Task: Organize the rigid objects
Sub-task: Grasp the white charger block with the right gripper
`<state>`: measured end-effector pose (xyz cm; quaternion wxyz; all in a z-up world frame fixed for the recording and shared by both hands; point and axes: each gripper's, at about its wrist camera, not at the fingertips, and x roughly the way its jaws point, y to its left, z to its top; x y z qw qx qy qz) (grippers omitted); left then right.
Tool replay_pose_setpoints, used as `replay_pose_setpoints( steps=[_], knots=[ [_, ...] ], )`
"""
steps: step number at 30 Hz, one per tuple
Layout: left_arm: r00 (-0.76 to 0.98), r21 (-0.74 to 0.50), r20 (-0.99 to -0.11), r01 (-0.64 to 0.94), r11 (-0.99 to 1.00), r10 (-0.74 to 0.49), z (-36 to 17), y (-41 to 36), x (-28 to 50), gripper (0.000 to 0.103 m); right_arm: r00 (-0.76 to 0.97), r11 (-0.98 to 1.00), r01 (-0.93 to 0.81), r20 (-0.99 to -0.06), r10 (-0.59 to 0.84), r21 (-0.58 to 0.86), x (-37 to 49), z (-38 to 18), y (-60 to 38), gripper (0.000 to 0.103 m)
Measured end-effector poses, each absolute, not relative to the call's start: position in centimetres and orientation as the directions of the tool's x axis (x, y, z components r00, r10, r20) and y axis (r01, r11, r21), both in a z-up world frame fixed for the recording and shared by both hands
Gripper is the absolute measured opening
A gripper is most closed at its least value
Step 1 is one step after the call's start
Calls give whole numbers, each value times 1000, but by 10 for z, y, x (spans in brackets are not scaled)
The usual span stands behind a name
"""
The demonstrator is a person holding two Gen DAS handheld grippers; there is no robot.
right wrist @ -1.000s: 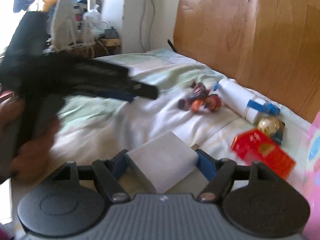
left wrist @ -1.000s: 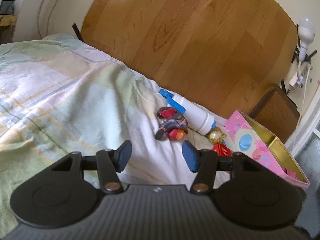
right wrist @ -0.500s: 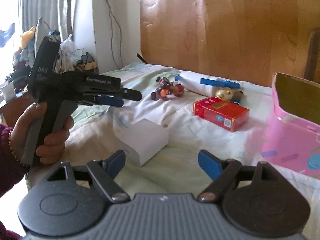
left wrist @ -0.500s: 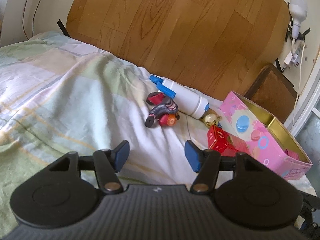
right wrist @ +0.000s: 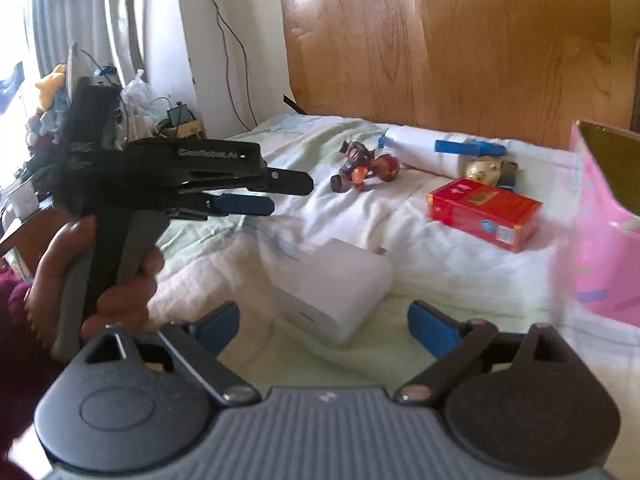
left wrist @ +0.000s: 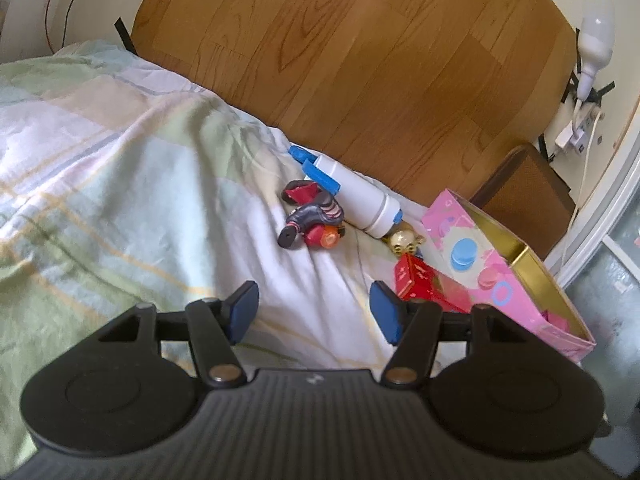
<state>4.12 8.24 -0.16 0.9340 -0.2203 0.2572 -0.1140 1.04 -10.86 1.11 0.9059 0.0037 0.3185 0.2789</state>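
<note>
Here the right gripper (right wrist: 322, 326) hangs low over the bed with its blue pads spread wide and nothing between them. A white box (right wrist: 334, 286) lies on the bedsheet (right wrist: 460, 276) just ahead of the gap, apart from both pads. Beyond it and to the right sits a red carton (right wrist: 484, 214), flat on the sheet. Farther back, near the wooden headboard (right wrist: 460, 40), lie a small toy figure (right wrist: 362, 166), a white bottle with blue trim (right wrist: 424, 150) on its side, and a gold ball (right wrist: 482, 170) just beside the bottle's end. A pink box (right wrist: 600, 232) with a gold inside stands at the right edge of the view, near the red carton.

The left gripper (left wrist: 314, 308) is likewise spread wide and empty, held above the sheet. In the right wrist view it appears at the left, gripped by the person's hand (right wrist: 108, 276), its fingers pointing toward the toys. From its own camera the toy figure (left wrist: 314, 220) lies straight ahead, touching the white bottle (left wrist: 356, 196), with the gold ball (left wrist: 404, 240) and red carton (left wrist: 420, 284) to the right; the right pad overlaps the carton's near corner. The pink box (left wrist: 492, 276) stands open against them. A brown cabinet (left wrist: 520, 196) and a wall socket with plugs (left wrist: 576, 136) sit past the bed's corner.
</note>
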Motion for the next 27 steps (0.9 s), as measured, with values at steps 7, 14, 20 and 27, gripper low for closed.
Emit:
replay_pose_setpoints(
  steps=[7,14,20,27],
  knots=[
    [831,-441,-447,117,890,-331,0,70,29,64,683,884,-452,-591,429,119,17,7,-99,59],
    [798,-453,-455,175,874,-396,0,52,24,64,659,857,-498,-583,474,134,-1,7,-143,49],
    [758,-432,-469,252,866,-454,0,28,21,64,737,922,-374,-572,359,97,-12,6,-183,50],
    [734,-443,-484,264,857,-477,-3,11,24,64,779,948,-306,-548,305,92,-21,6,-210,56]
  ],
)
